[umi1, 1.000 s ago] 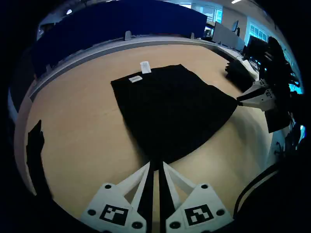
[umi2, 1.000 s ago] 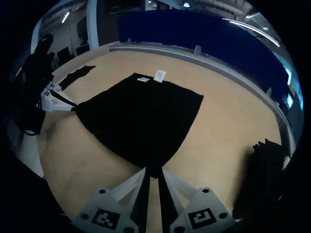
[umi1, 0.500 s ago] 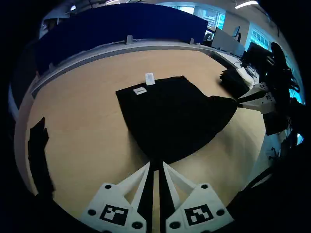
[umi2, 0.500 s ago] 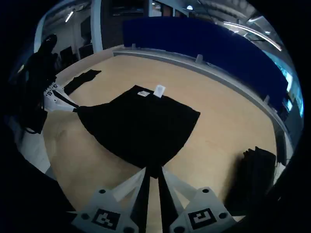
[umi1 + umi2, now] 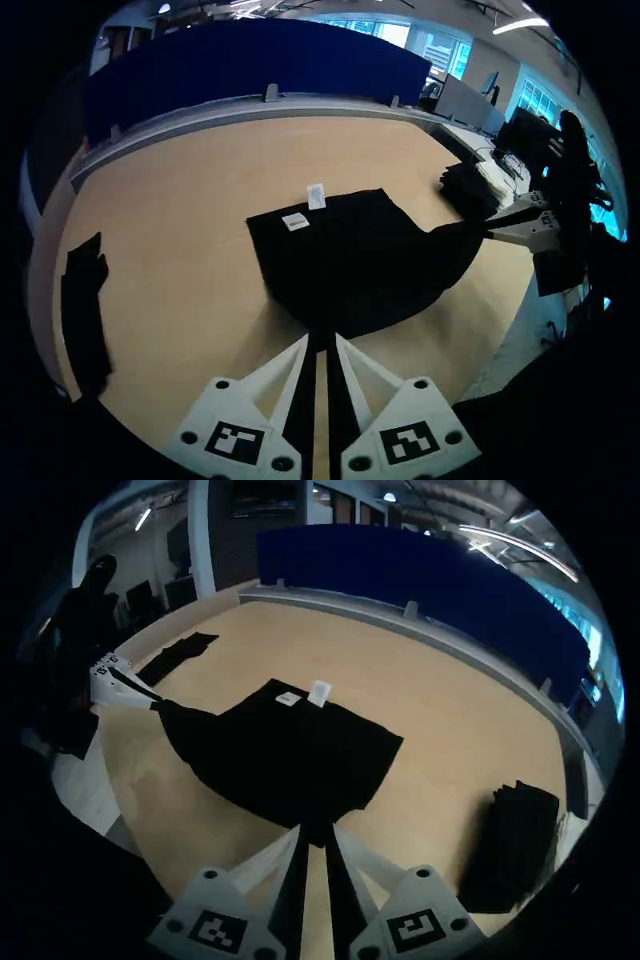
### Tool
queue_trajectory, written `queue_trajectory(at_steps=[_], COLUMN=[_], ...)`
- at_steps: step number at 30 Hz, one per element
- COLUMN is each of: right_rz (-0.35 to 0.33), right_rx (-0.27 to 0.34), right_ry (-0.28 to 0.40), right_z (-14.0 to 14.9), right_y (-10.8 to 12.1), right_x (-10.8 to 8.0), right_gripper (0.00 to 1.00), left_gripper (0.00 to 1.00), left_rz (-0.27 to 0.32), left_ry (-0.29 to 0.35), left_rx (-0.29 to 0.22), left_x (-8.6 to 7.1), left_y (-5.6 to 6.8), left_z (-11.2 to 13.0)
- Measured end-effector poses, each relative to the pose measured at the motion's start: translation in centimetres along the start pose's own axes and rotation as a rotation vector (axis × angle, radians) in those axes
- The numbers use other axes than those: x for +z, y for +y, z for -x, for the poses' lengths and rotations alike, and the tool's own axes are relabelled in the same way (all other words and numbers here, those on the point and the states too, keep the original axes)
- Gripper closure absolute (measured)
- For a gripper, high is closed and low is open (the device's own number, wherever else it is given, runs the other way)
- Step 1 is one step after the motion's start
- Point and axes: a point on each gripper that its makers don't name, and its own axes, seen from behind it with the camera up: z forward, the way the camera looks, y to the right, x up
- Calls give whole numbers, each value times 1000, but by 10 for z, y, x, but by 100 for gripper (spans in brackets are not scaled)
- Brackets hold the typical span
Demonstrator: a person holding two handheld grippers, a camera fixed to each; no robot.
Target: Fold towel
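In the left gripper view, the left gripper (image 5: 320, 334) had its jaws pinched narrow on the near corner of the black cloth towel (image 5: 360, 256). In the right gripper view, the right gripper (image 5: 316, 826) clamped another corner the same way. Both corners were held up off the pale wooden table (image 5: 176, 232), while the far edge, bearing two small white tags (image 5: 317, 195), lay flat on it. Farther off, a stack of dark folded cloths (image 5: 468, 178) sat near the table's edge, and a blue partition (image 5: 240, 64) stood behind.

Both views close above table (image 5: 184, 224), from opposite corners — sharing towel (image 5: 360, 256)
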Motion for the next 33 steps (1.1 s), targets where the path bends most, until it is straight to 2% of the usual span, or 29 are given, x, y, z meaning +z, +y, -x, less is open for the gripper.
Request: queue_trajectory(at_steps=[6, 12, 18, 23, 33], right_rz=[-6, -7, -2, 10, 40], right_rx=[8, 1, -9, -18, -28], right_ry=[3, -2, -4, -6, -19], right_z=[-2, -2, -7, -16, -31], right_y=[-2, -2, 3, 14, 43], right_x=[-10, -10, -7, 3, 36], right_gripper=[86, 86, 86, 86, 86], left_gripper=[92, 92, 92, 92, 92], left_rz=[8, 6, -8, -22, -54], left_ry=[2, 6, 21, 42, 95], left_rx=[-12, -27, -37, -43, -45], left_x=[-10, -9, -5, 4, 39], left_y=[4, 3, -4, -12, -32], left_z=[1, 0, -10, -25, -61])
